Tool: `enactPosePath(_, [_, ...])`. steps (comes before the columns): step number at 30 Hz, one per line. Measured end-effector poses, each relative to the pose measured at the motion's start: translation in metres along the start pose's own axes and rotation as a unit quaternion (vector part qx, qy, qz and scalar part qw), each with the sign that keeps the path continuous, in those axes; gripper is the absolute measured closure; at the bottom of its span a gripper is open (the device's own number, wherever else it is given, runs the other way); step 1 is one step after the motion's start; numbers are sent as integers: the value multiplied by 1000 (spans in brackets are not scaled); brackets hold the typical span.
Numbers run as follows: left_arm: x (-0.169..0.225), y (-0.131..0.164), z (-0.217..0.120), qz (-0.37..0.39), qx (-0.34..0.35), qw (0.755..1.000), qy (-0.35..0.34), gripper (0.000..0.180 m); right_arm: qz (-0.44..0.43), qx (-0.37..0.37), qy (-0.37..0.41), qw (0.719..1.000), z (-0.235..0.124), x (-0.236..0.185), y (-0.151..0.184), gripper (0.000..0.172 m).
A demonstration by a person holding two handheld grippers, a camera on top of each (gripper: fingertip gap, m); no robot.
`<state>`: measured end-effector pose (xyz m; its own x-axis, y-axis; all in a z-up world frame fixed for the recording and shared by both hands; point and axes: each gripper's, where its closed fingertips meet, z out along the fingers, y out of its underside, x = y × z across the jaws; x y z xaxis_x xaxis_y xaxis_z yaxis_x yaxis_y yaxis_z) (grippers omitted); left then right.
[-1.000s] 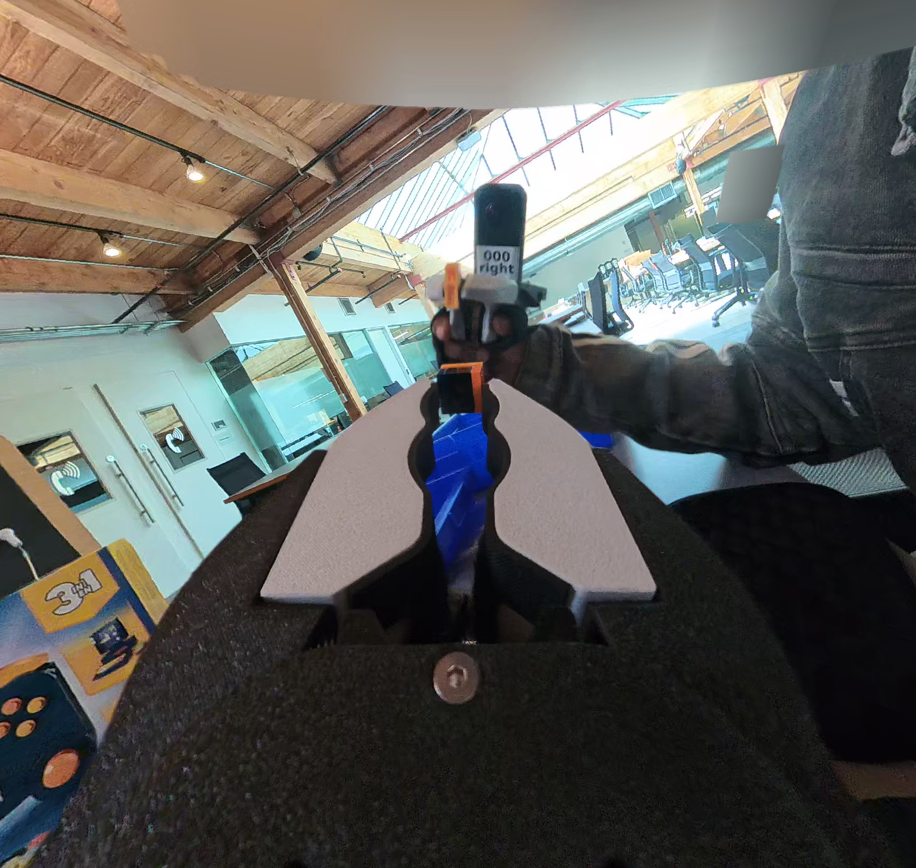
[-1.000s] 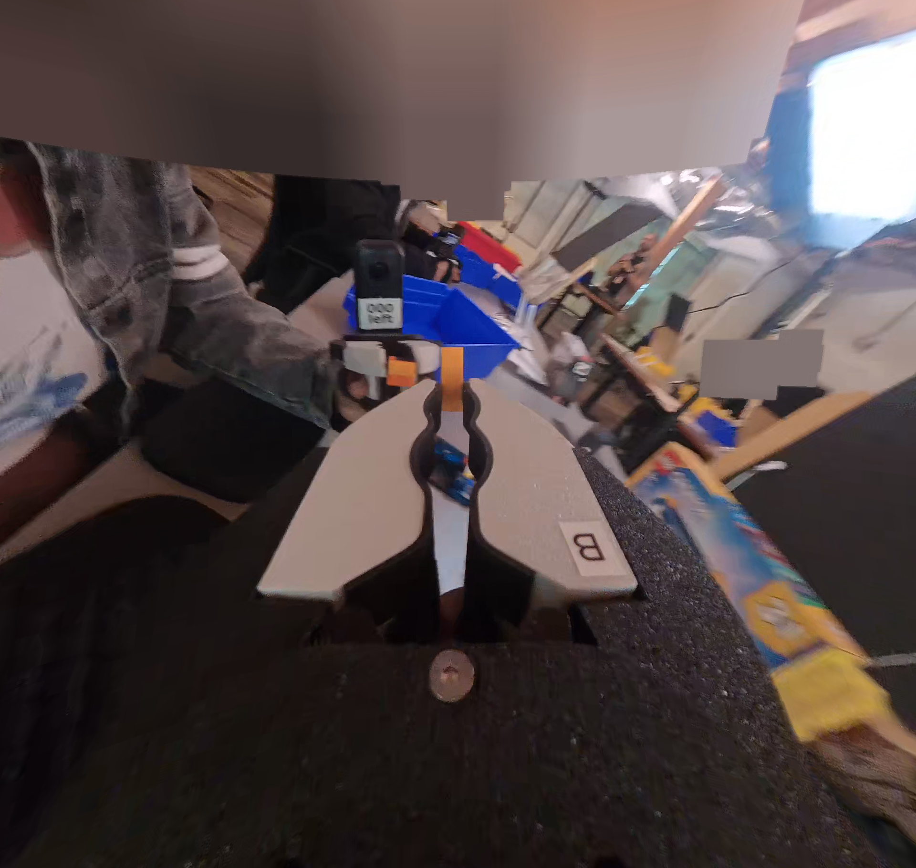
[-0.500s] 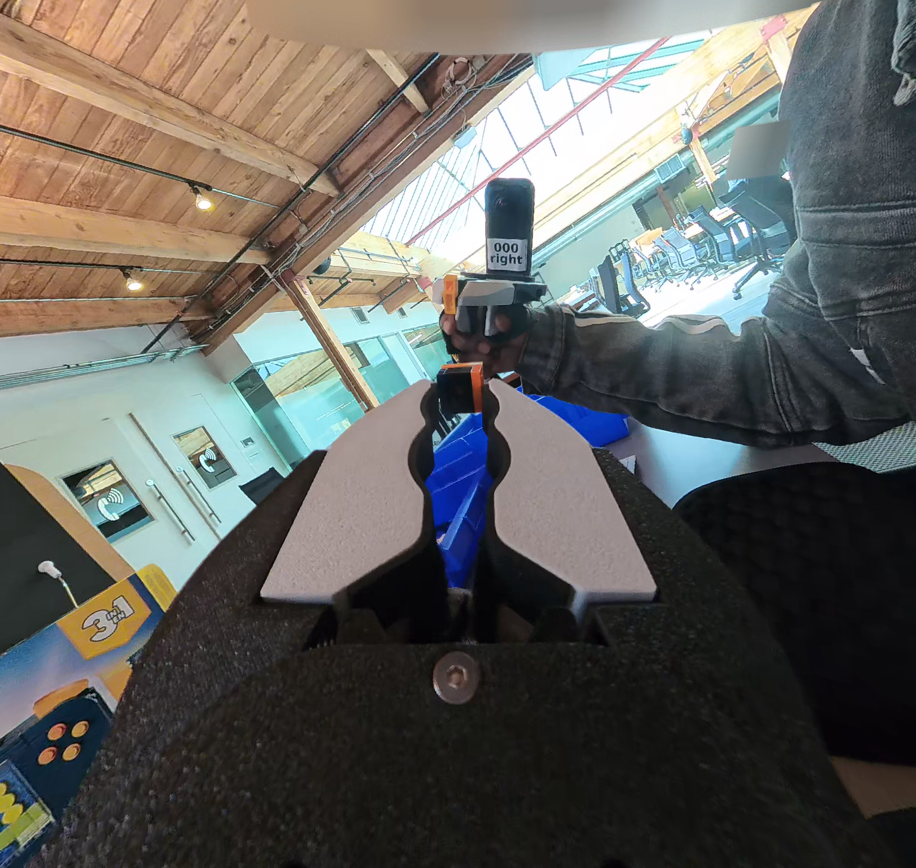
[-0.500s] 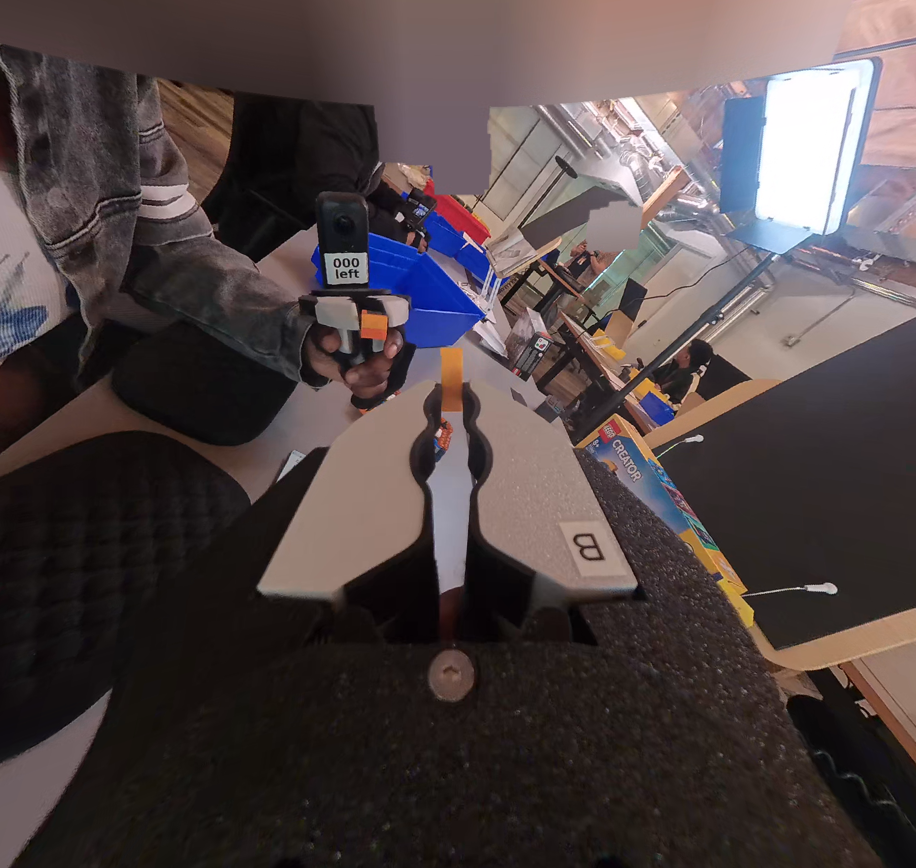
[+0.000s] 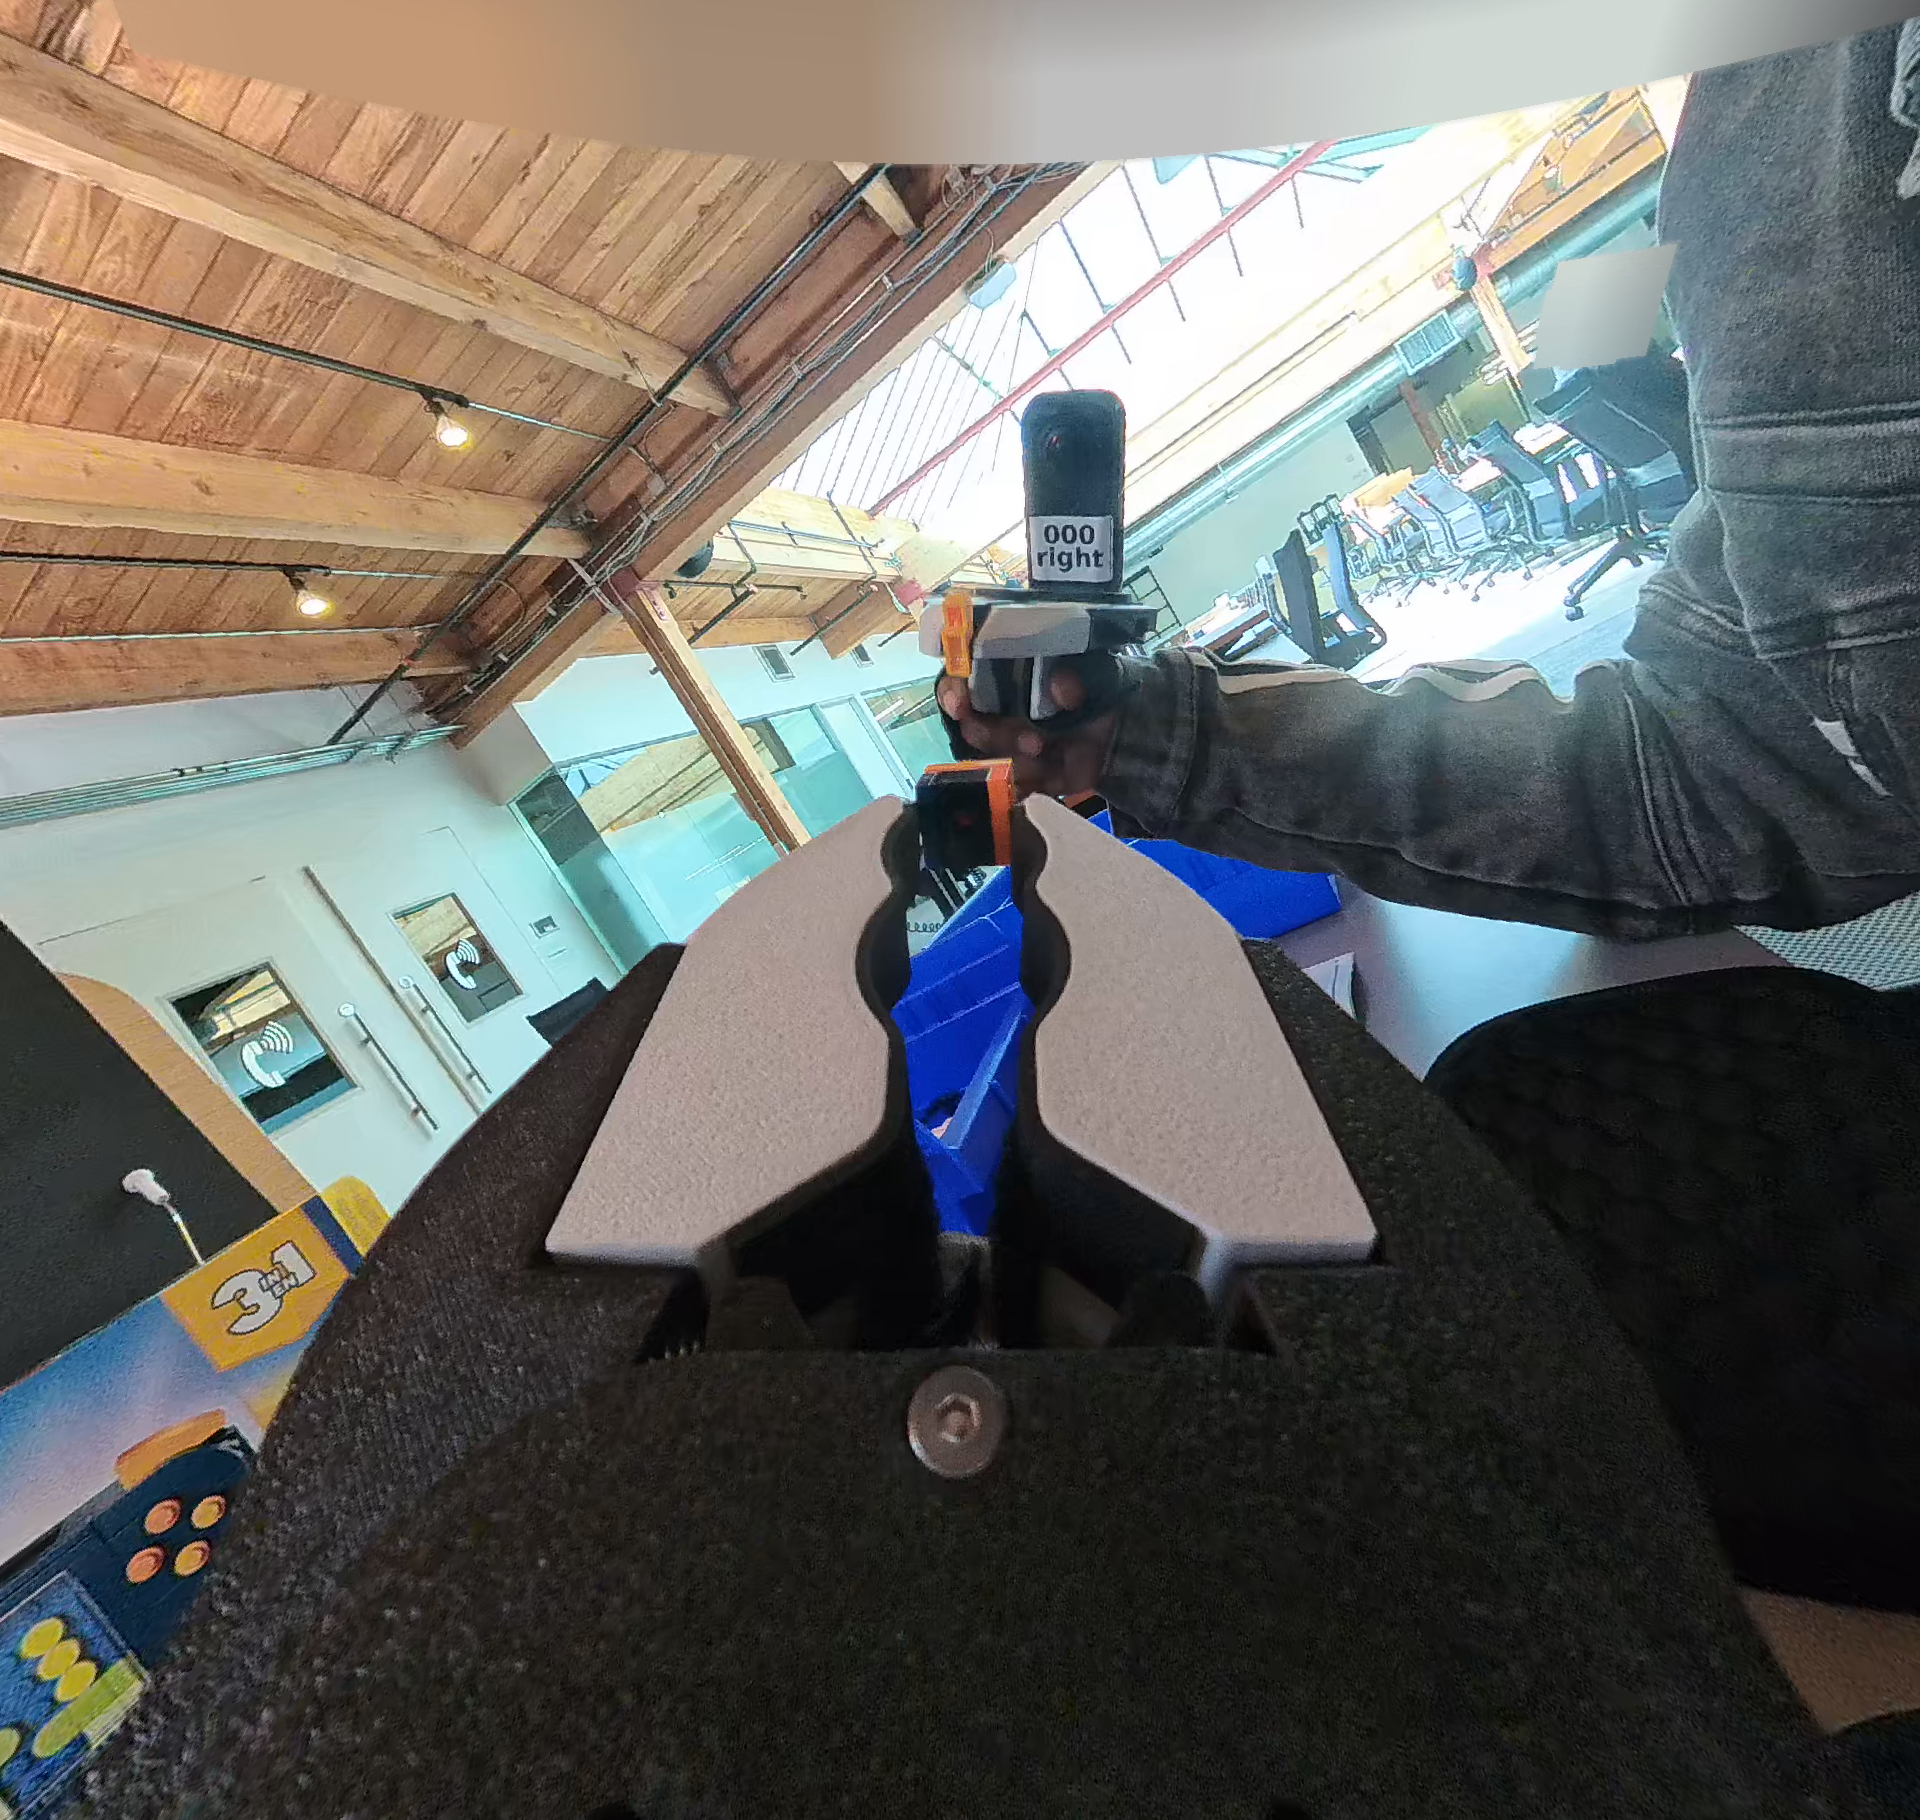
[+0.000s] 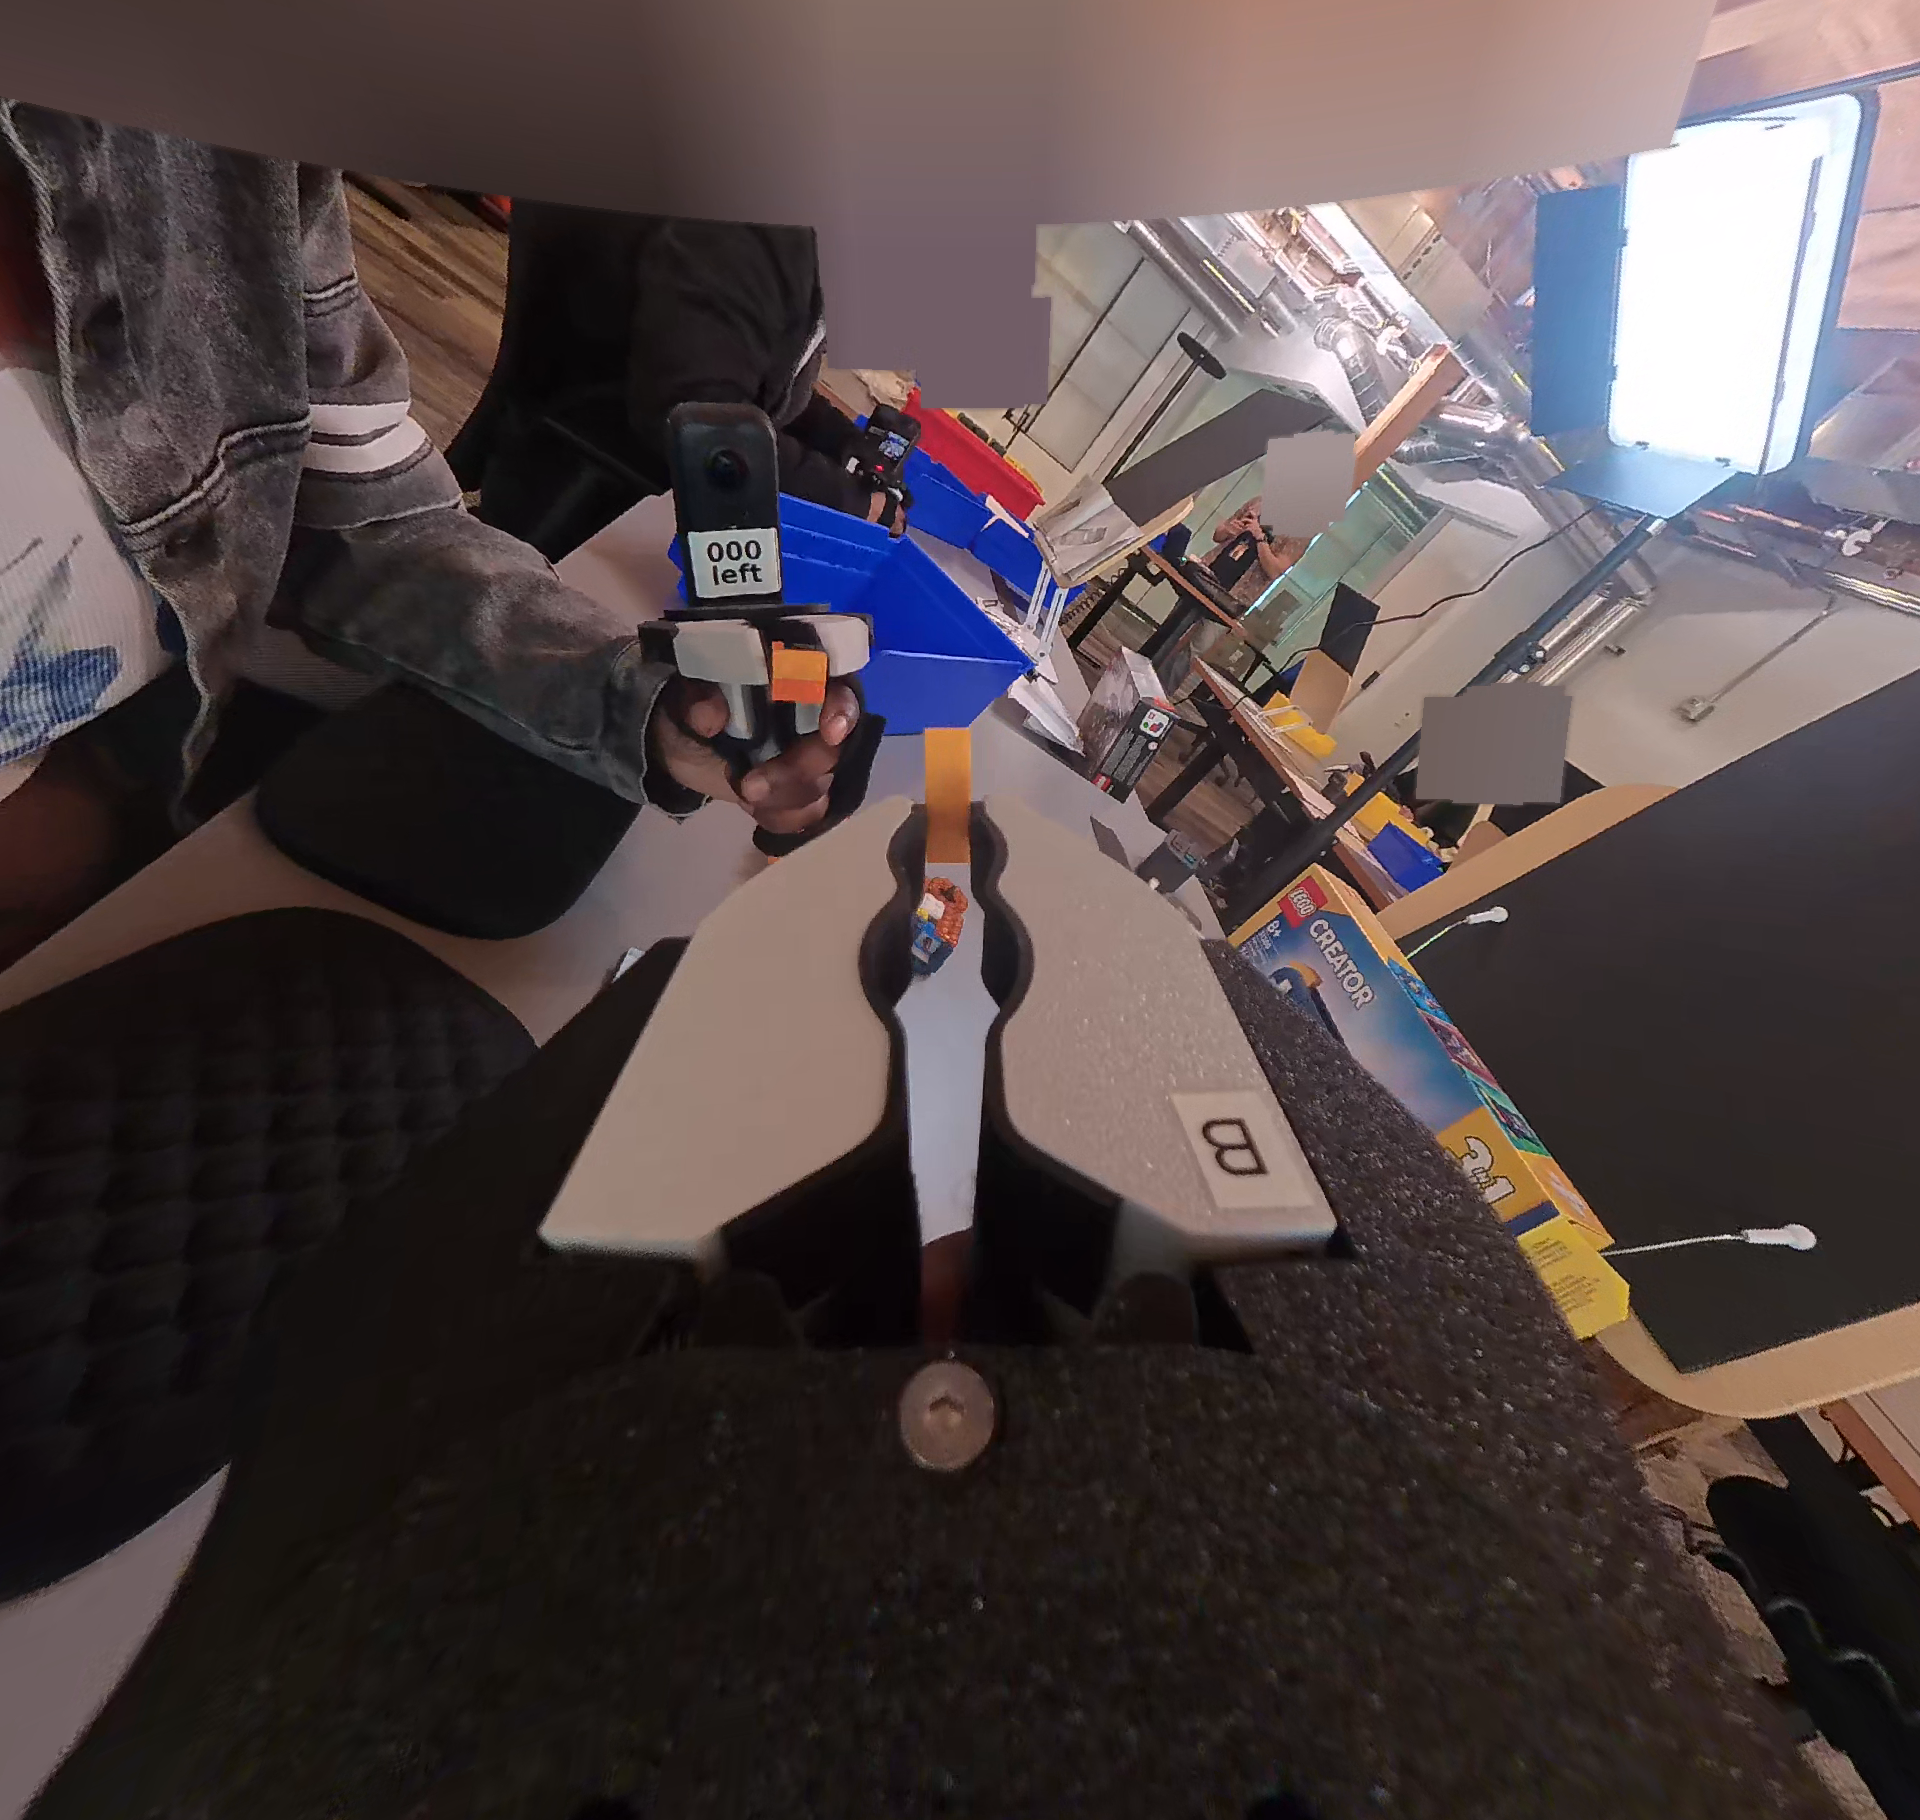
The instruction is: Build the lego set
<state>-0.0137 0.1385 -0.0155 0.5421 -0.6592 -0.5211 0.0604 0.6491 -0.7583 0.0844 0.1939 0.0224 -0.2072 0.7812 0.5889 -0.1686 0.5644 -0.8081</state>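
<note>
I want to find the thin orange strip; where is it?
In the right wrist view, the thin orange strip stands upright, pinched between the right gripper fingertips.

Grey fingers (image 5: 790, 1022), black foam body, silver hex screw (image 5: 956, 1422); dark denim sleeve (image 5: 1455, 783), pale stripe.

surface: we see a pale grey table (image 6: 940, 1064) | on it: blue bins (image 6: 914, 617) at the far side, a small blue-and-orange brick build (image 6: 938, 923) near the middle, a colourful toy box (image 6: 1423, 1074) at its right edge, black padded cushions (image 6: 436, 814) on the left
</note>
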Motion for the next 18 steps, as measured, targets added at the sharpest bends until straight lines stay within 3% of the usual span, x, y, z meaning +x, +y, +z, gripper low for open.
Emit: enactPosePath(18, [1, -1, 0, 4, 0, 1000, -1, 165, 2, -3, -9, 1000, 2, -3, 1, 164])
